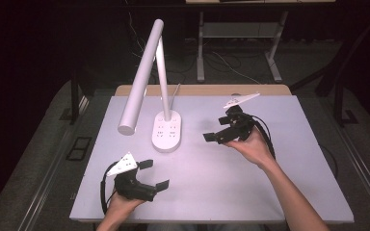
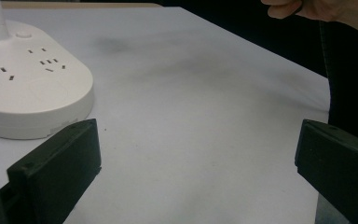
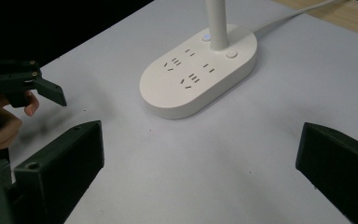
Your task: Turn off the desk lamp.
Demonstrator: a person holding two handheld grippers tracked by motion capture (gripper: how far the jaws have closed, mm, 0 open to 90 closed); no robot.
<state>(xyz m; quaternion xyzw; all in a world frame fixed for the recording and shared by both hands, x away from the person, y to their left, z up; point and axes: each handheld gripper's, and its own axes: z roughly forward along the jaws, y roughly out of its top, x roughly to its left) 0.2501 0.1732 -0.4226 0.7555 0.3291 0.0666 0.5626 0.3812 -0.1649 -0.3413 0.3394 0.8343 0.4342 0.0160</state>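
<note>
1. White plastic lamp (image 1: 160, 86) standing mid-desk (image 1: 289, 192) in the high view, oval base with sockets, thin post, long tube head leaning toward the left. Left hand-held gripper (image 1: 153, 174) near the front edge, jaws spread, empty; right hand-held gripper (image 1: 215, 129) raised just right of the base, likewise spread.
2. Left gripper view: base (image 2: 28, 88) beyond the left jaw, apart from it.
3. Right gripper view: base (image 3: 198, 70) ahead between spread jaws, cord (image 3: 298, 14) trailing off. Probably stiff, smooth, top-heavy; post or base rim likely the safest hold.
</note>
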